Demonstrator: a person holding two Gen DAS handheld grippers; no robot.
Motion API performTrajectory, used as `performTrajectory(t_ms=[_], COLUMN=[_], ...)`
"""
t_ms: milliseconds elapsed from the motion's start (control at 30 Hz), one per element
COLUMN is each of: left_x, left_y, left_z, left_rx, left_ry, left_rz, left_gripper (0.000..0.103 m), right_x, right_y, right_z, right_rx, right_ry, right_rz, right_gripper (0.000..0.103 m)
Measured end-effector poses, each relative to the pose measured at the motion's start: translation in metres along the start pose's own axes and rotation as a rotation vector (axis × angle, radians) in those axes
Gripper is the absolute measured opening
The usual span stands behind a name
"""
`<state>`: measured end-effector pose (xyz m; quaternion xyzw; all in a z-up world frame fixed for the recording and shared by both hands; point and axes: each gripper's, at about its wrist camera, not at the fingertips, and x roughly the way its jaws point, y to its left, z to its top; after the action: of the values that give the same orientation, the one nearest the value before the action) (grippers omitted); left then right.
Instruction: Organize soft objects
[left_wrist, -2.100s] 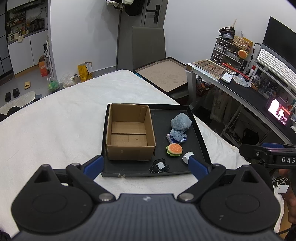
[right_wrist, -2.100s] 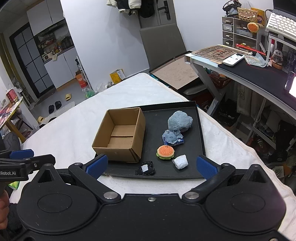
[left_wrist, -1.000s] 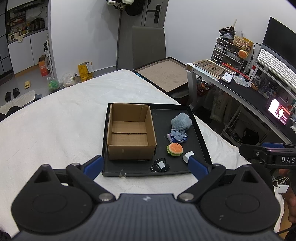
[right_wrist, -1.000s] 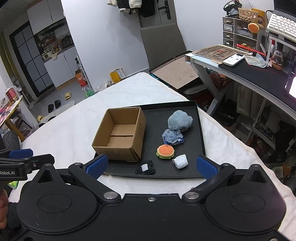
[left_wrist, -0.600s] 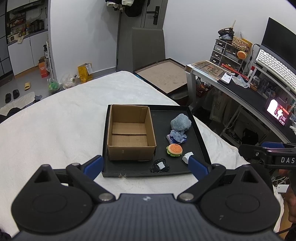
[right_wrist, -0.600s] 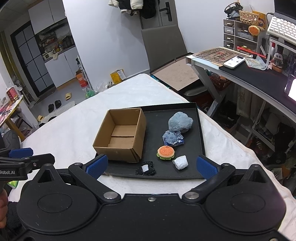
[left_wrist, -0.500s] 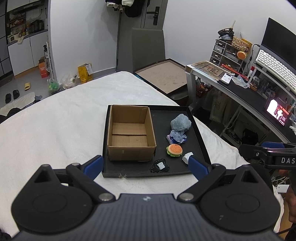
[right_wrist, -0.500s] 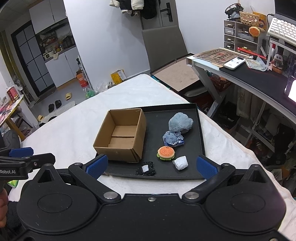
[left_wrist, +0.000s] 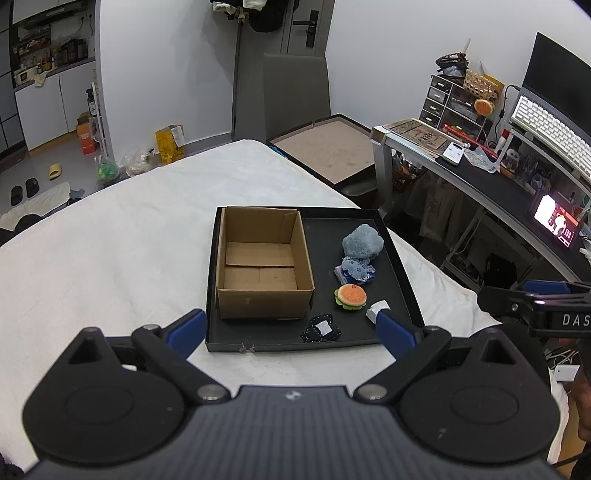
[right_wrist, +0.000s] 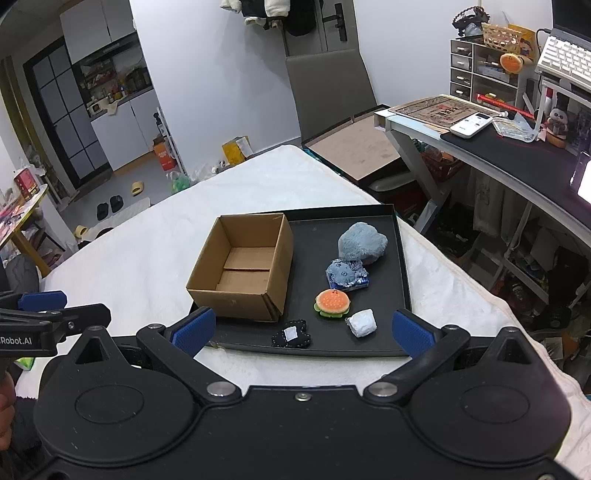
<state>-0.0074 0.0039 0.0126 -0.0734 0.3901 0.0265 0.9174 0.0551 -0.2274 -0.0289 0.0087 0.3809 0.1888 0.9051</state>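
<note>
The left gripper (left_wrist: 288, 328) has its jaws spread wide with nothing between them, hanging just short of the near edge of a black tray (left_wrist: 400, 269); the right gripper (right_wrist: 301, 330) is likewise spread wide and empty over the same near edge. The tray lies on a bed covered in a white blanket (left_wrist: 110, 251). On the tray's left half stands an open cardboard box (left_wrist: 264, 262), empty inside. The soft things lie in a loose line down the tray's right half: farthest is a fluffy blue-grey plush (right_wrist: 362, 242), touching it on the near side a small blue patterned plush (right_wrist: 345, 275), then a burger-shaped toy (right_wrist: 332, 302), apart from the blue one, and nearest on the right a small white lump (right_wrist: 362, 323). A flat black piece with a white patch (right_wrist: 291, 336) lies close to the tray's near edge, just in front of the box's right corner. Off to the right of the bed stands a desk (right_wrist: 517, 155) carrying a keyboard (left_wrist: 550, 133), small drawers and other clutter.
</note>
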Motion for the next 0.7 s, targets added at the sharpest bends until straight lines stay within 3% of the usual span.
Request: performTrajectory(t_ms=[700], left_x=[0.047], left_y=[0.012], left_z=[0.006], left_rx=[-0.033], left_ry=[0.038], left_rz=[0.019], left_gripper=[0.097], right_x=[0.031], right_y=[-0.015], right_z=[0.001], right_rx=[0.021], right_ry=[0.023], right_rz=[-0.008], right_gripper=[0.103])
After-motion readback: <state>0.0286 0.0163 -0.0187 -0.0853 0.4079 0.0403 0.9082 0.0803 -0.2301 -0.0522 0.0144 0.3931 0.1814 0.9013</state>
